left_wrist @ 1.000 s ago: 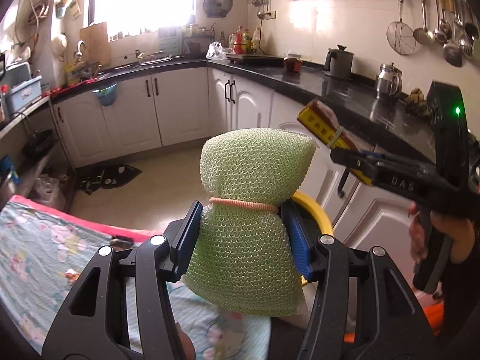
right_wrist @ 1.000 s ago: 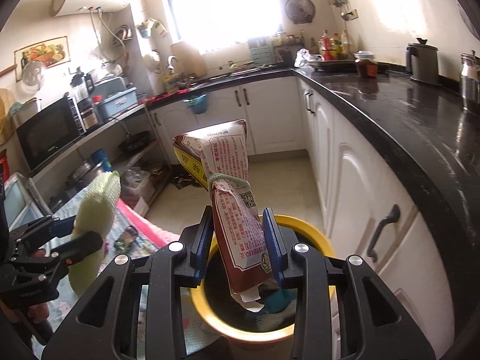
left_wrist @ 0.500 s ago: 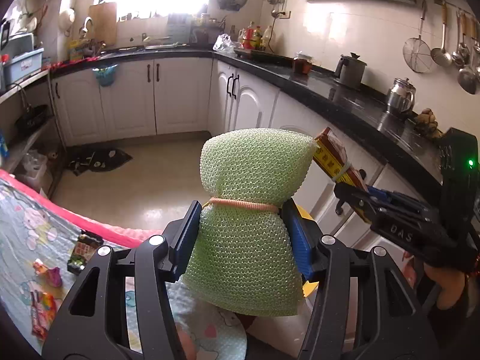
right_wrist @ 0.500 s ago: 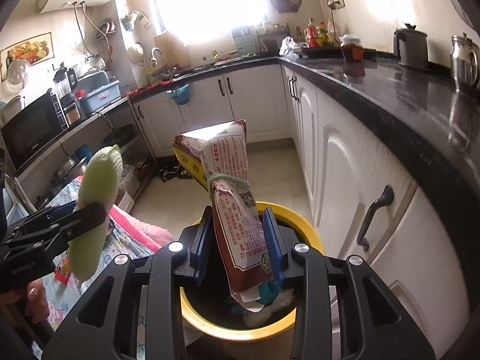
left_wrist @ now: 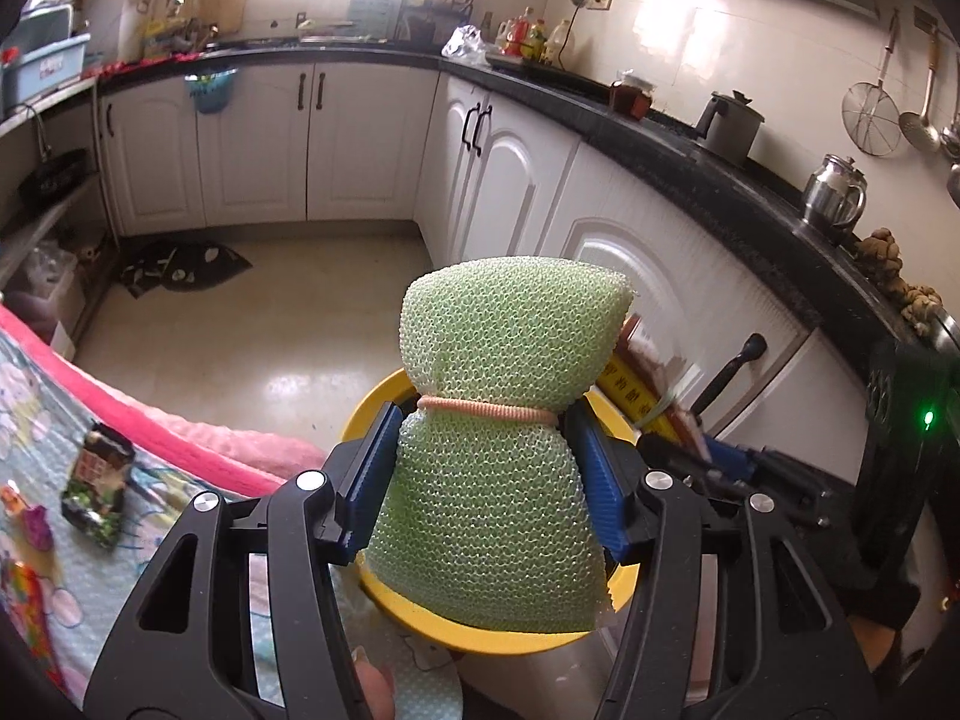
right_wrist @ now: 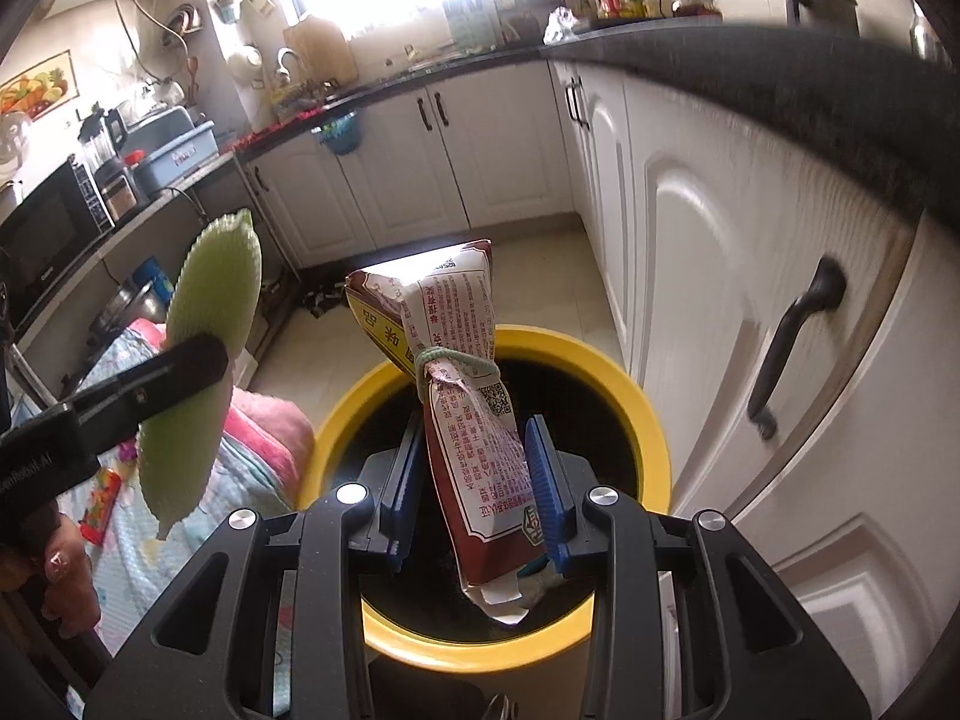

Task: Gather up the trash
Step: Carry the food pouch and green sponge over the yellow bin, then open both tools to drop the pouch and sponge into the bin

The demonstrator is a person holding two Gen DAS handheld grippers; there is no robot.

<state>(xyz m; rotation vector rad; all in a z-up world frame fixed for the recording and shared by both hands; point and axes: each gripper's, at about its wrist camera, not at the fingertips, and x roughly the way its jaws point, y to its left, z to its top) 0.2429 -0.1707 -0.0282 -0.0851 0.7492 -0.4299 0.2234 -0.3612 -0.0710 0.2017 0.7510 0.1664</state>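
Note:
My left gripper (left_wrist: 486, 480) is shut on a green foam net (left_wrist: 498, 462) tied with an orange rubber band, held over the near rim of the yellow trash bin (left_wrist: 372, 414). My right gripper (right_wrist: 477, 480) holds a brown and white snack bag (right_wrist: 474, 432) tied with a green band, directly above the yellow bin's (right_wrist: 648, 420) dark opening. The jaws look slightly parted around the bag, which hangs tilted between them. The left gripper with the net (right_wrist: 198, 360) shows at the left of the right wrist view. The right gripper (left_wrist: 690, 450) shows at the right of the left wrist view.
A table with a patterned cloth (left_wrist: 54, 540) and pink edge lies left of the bin, with a dark wrapper (left_wrist: 96, 480) and small colourful wrappers on it. White cabinets (right_wrist: 720, 240) under a black counter (left_wrist: 720, 180) stand close on the right. Tiled floor (left_wrist: 240, 312) lies ahead.
Both grippers moved down and forward over the bin. The bin rim now shows under the green net. The right jaws have loosened around the snack bag, which has tilted.

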